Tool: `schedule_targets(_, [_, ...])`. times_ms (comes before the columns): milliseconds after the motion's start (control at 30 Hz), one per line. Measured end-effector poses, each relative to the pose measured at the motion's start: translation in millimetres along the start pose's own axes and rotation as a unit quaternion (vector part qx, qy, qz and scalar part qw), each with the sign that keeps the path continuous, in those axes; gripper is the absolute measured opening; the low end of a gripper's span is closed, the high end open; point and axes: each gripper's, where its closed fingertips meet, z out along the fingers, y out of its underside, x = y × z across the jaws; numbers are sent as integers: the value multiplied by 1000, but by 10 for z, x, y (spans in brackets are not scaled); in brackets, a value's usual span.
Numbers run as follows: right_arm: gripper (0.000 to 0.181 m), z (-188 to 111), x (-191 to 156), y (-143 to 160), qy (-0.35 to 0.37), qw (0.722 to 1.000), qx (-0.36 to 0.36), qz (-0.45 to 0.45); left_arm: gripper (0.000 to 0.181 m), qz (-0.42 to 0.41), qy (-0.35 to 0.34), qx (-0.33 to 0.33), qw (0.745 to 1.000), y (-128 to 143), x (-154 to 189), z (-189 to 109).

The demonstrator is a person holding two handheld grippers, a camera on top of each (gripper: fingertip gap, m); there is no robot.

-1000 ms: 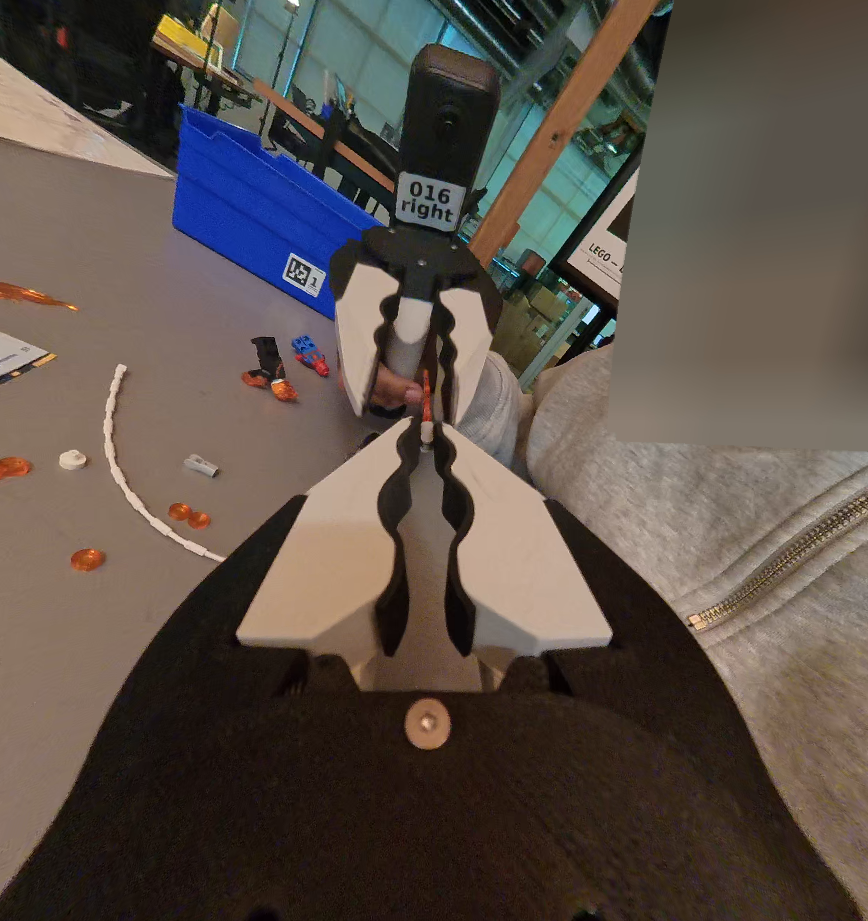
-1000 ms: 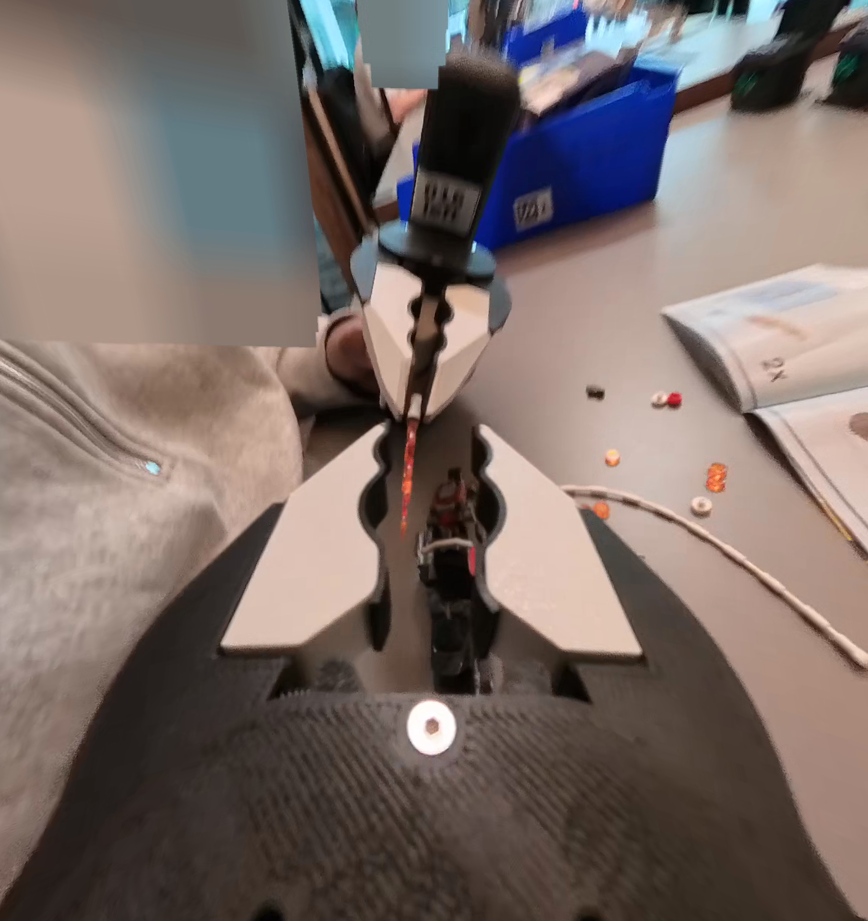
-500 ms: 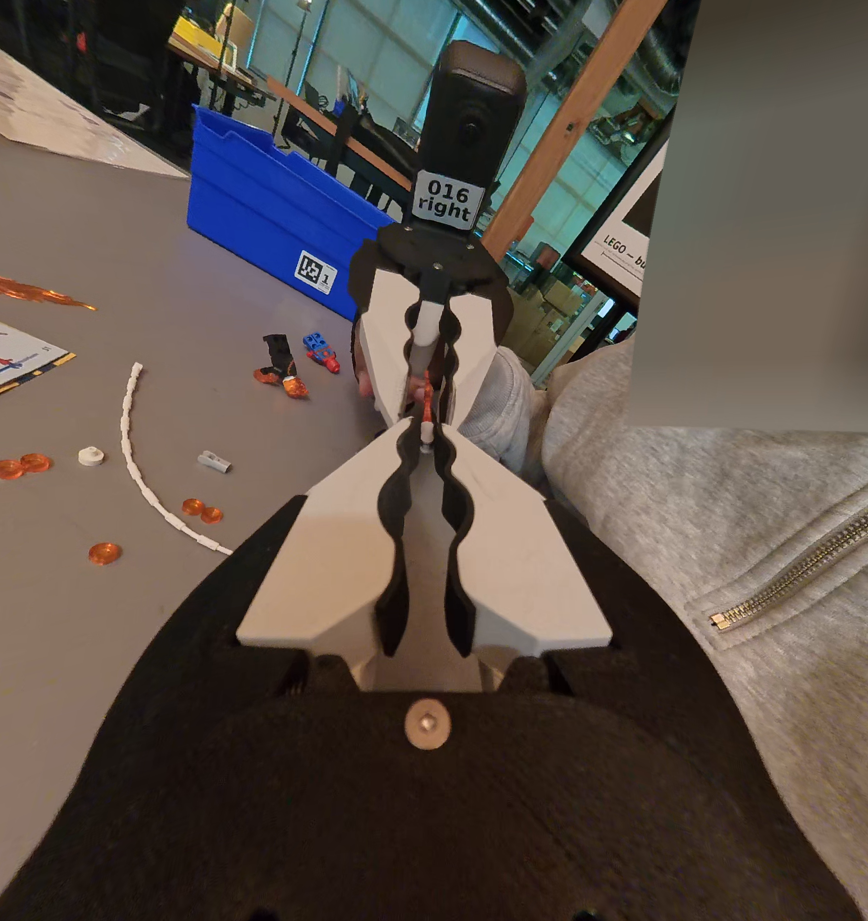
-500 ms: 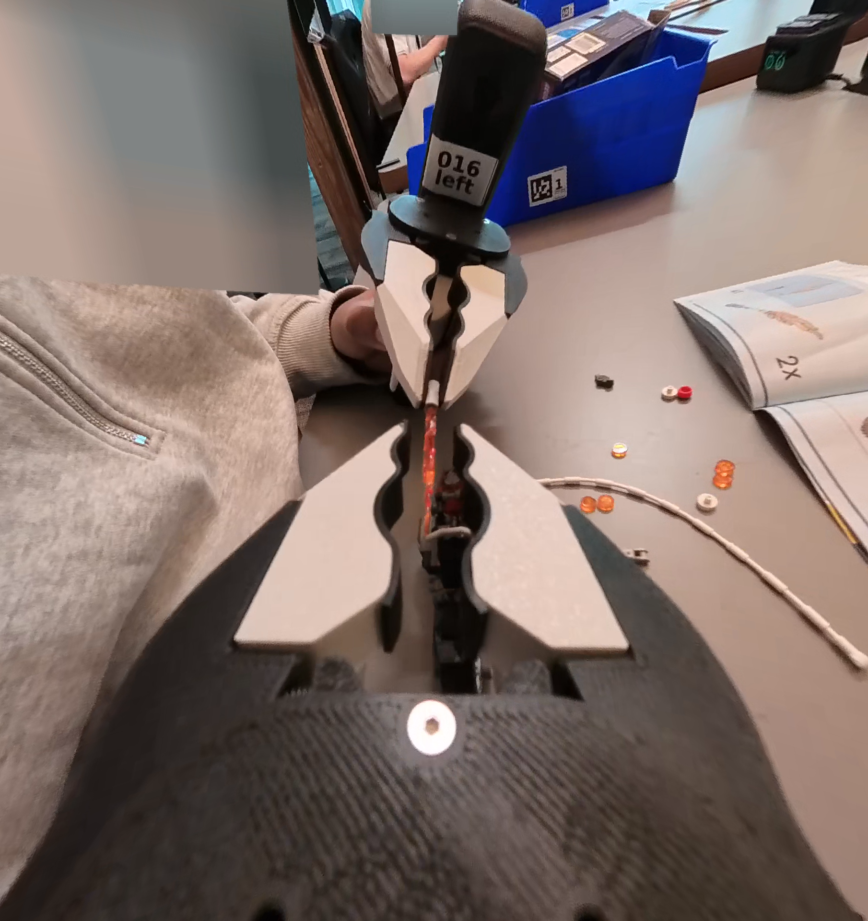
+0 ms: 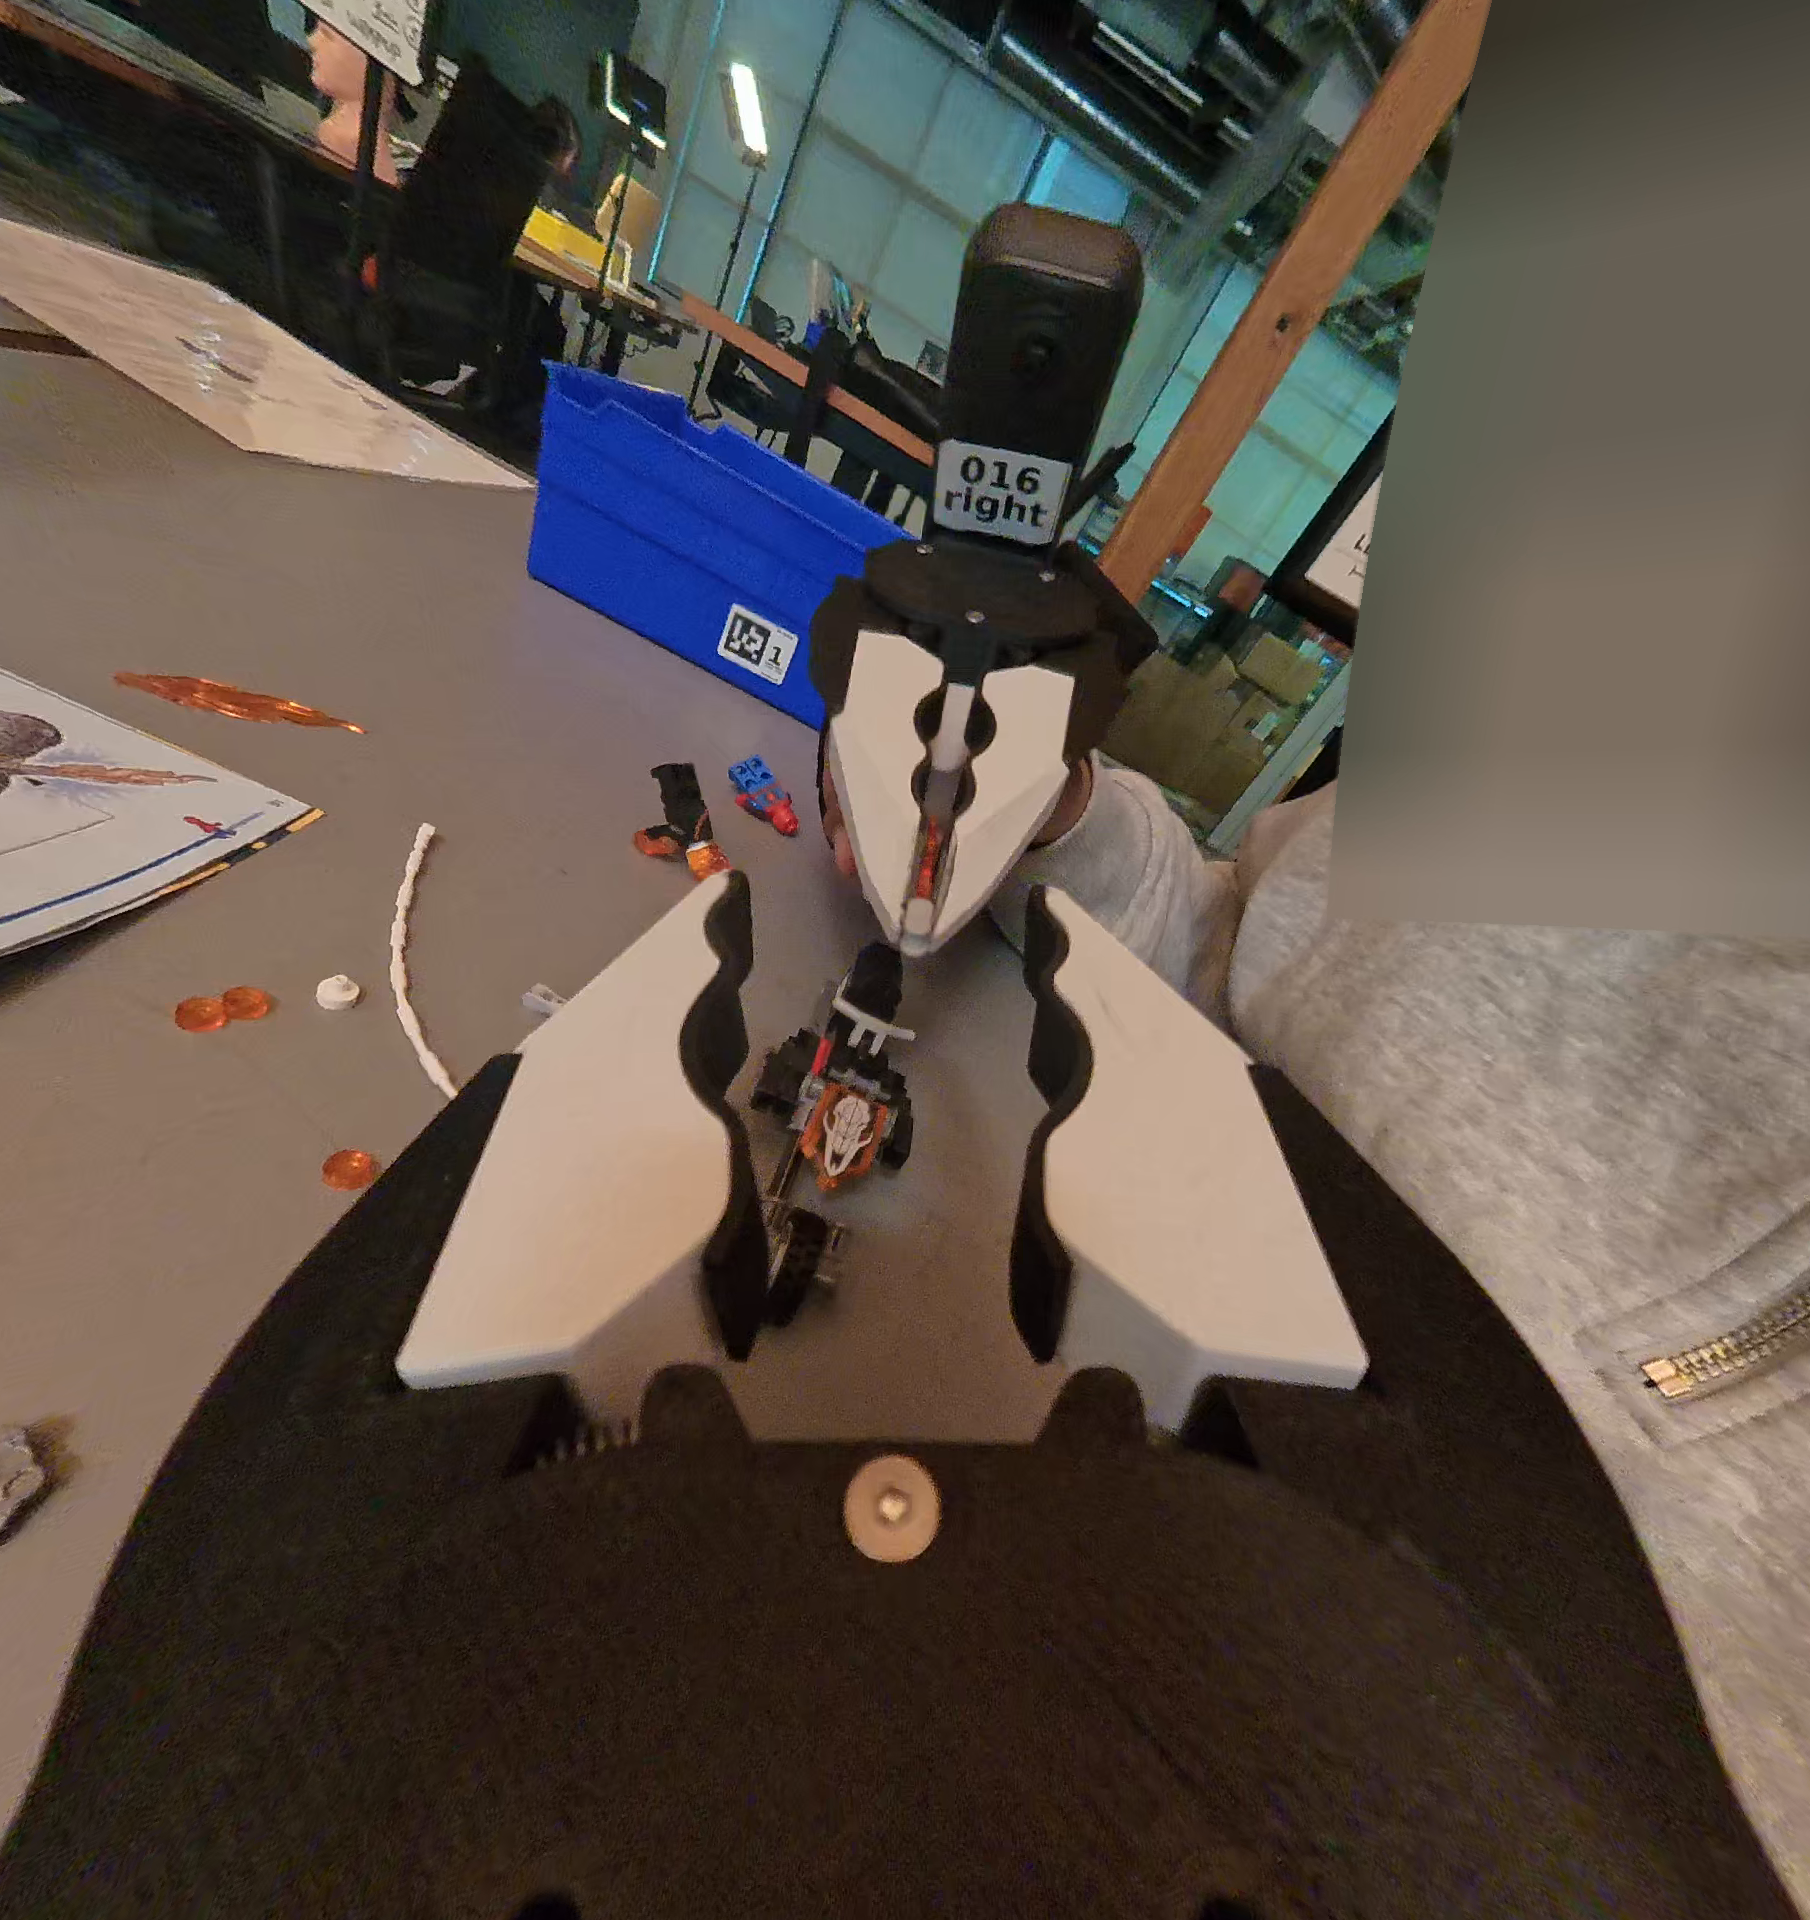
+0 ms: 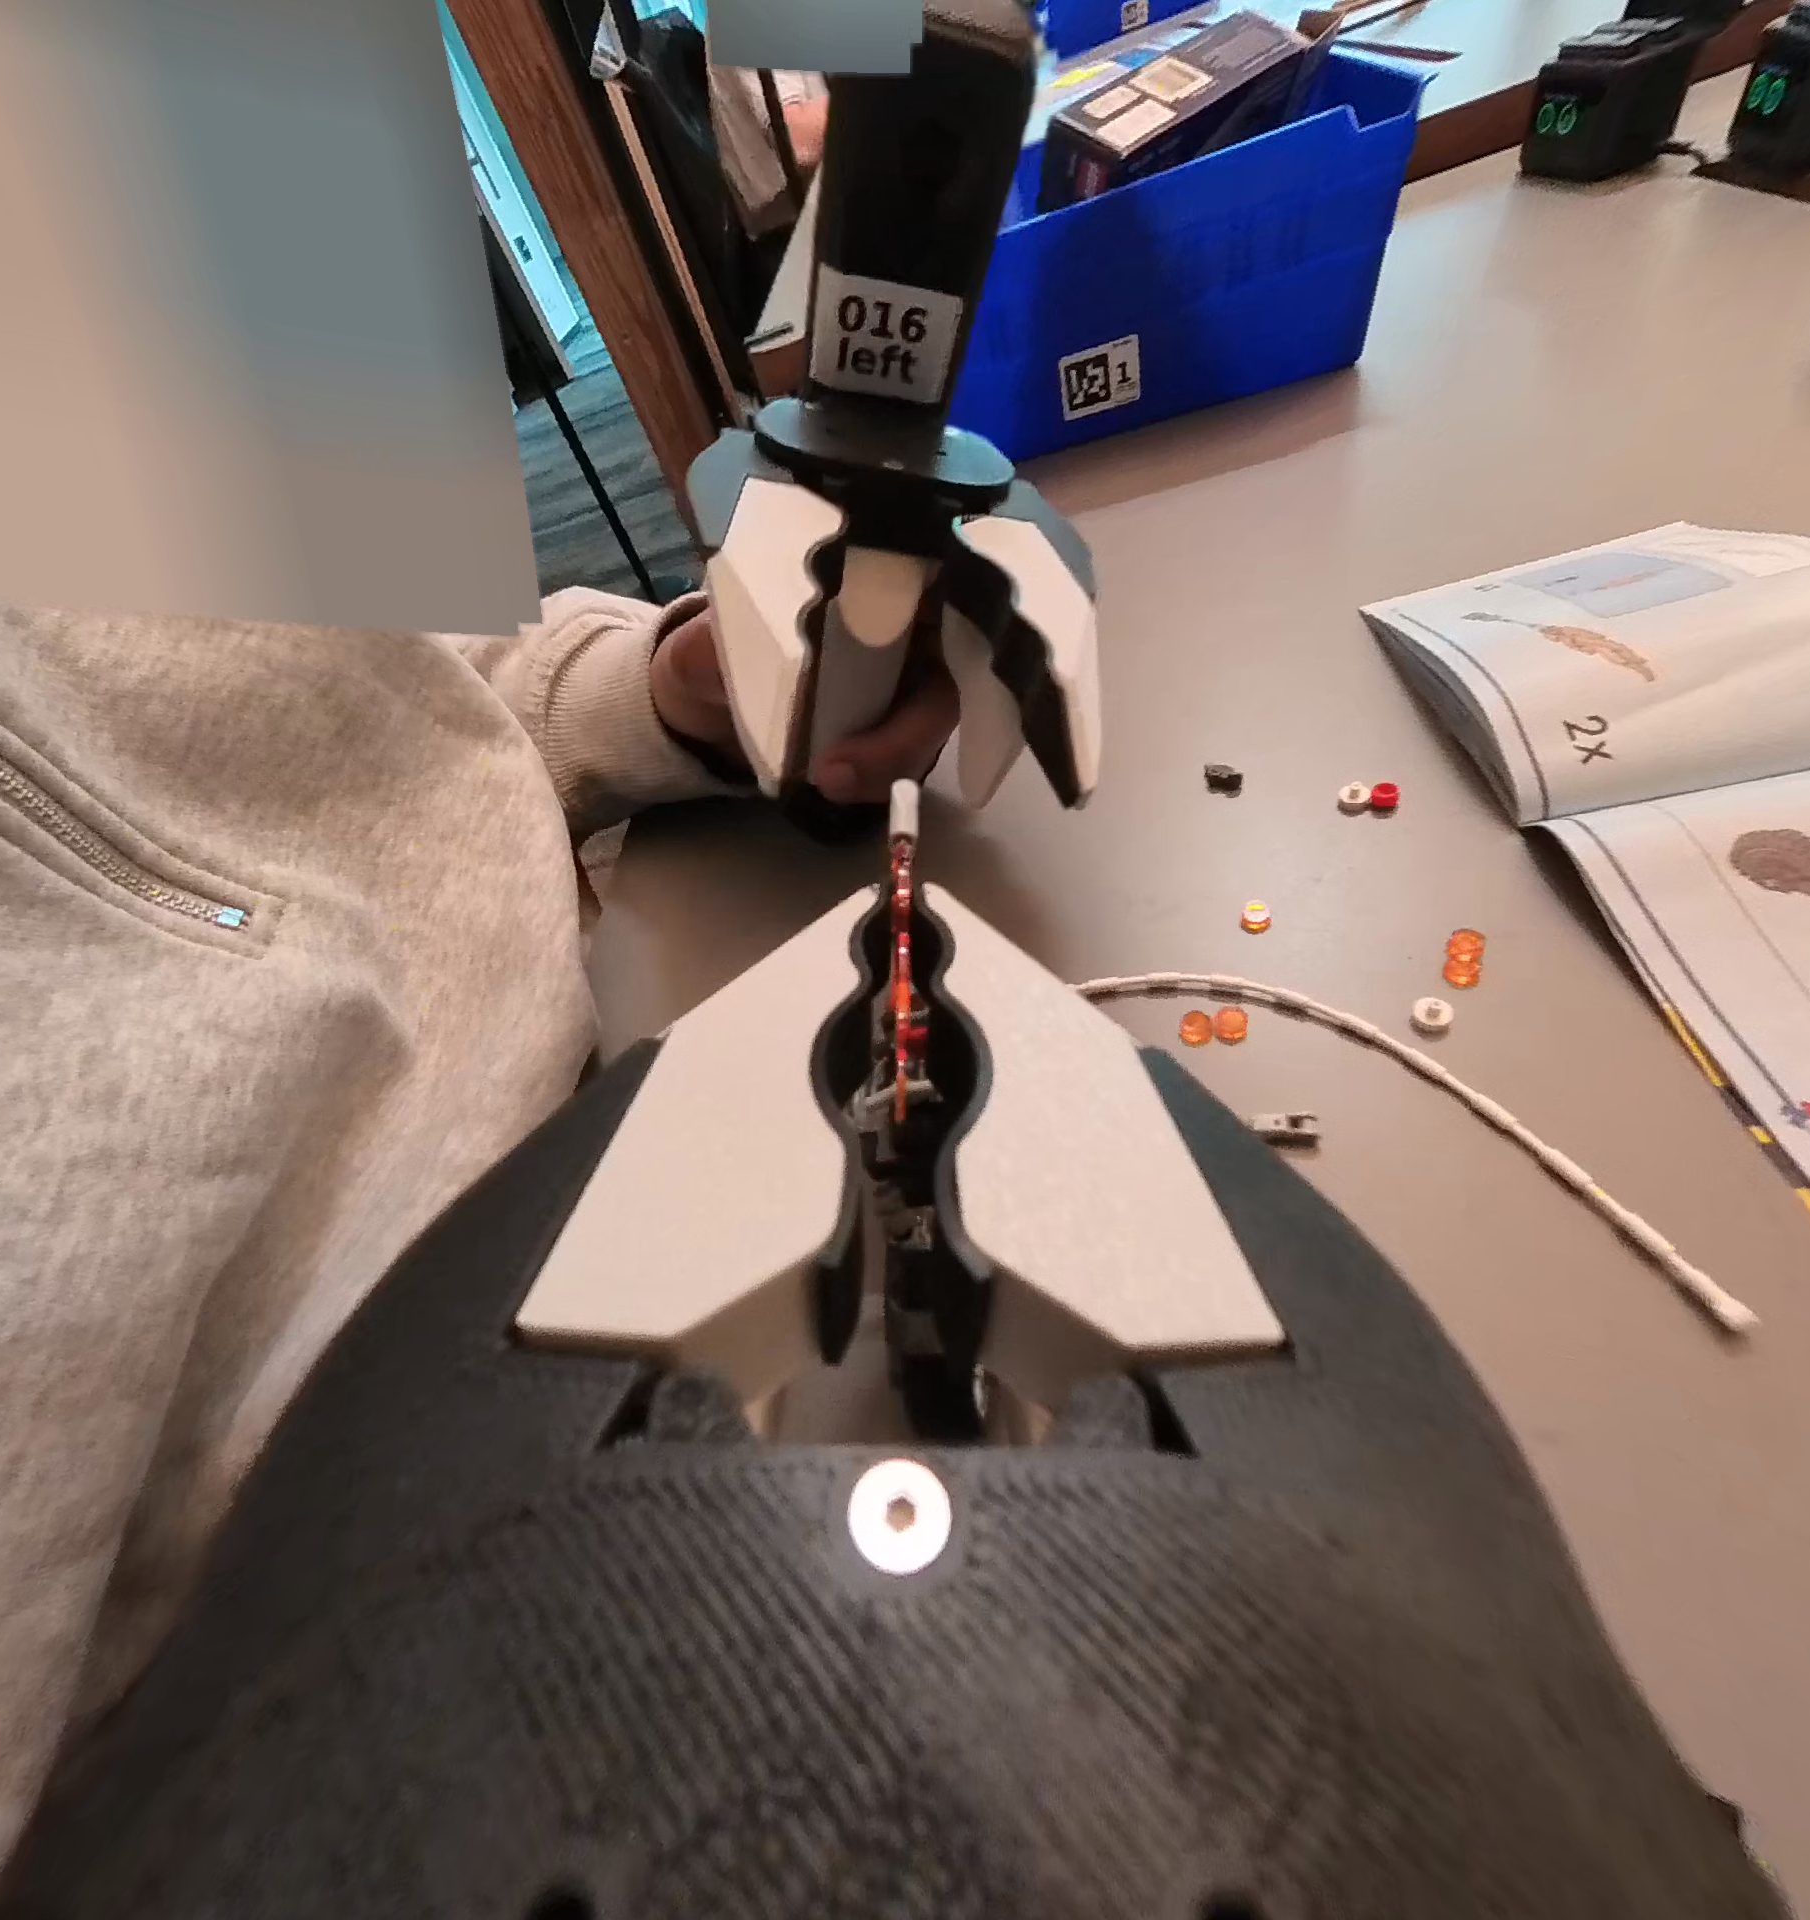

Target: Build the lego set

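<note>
My right gripper (image 6: pixel 899 904) is shut on a thin translucent orange flame piece (image 6: pixel 899 935), whose white end sticks out past the fingertips. In the left wrist view the right gripper (image 5: pixel 916 914) faces me with the flame piece (image 5: pixel 927 862) pinched in it. My left gripper (image 5: pixel 880 899) is open and empty, jaws wide apart, tip to tip with the right one; it also shows in the right wrist view (image 6: pixel 922 790). A small black motorcycle model (image 5: pixel 839 1112) with an orange skull plate lies on the table under both grippers, partly seen through the right jaws (image 6: pixel 896 1174).
A blue bin (image 5: pixel 672 540) stands at the back. An open instruction booklet (image 6: pixel 1711 727), a white chain (image 6: pixel 1400 1060), orange round studs (image 6: pixel 1213 1025), a long orange flame (image 5: pixel 236 701) and minifigure parts (image 5: pixel 683 821) lie on the grey table. The person's grey sweater (image 5: pixel 1503 1143) is close by. Less than 4 cm separates the two grippers' tips. It is some 11 cm from my left tips to the white chain (image 6: pixel 1400 1060). It is also in sight in the left wrist view (image 5: pixel 414 987).
The flame piece has passed from the left gripper to the right. The left gripper has opened and let go. The right gripper has shut on the piece.
</note>
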Motion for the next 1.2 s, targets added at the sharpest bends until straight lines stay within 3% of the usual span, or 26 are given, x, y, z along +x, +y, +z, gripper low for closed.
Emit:
schedule_targets(233, [0,-203,221,-191,72,995,74,16,58,75,-48,-82,993,206,5,105])
schedule_targets(367, [0,-481,354,-320,152,978,141,15,75,146,-115,-177,967,448,-88,209])
schedule_targets(500, [0,-659,199,-302,172,969,171,43,82,162,-150,-256,941,675,-202,245])
schedule_targets(633, [0,-593,-15,-4,181,966,138,122,80,148,-155,-290,933,796,-241,240])
schedule_targets(867, [0,-358,-341,718,200,957,18,210,63,124,-154,-317,928,923,-139,205])
schedule_targets(1200, [0,-381,-271,818,216,949,-3,232,58,91,-180,-315,927,1010,34,138])
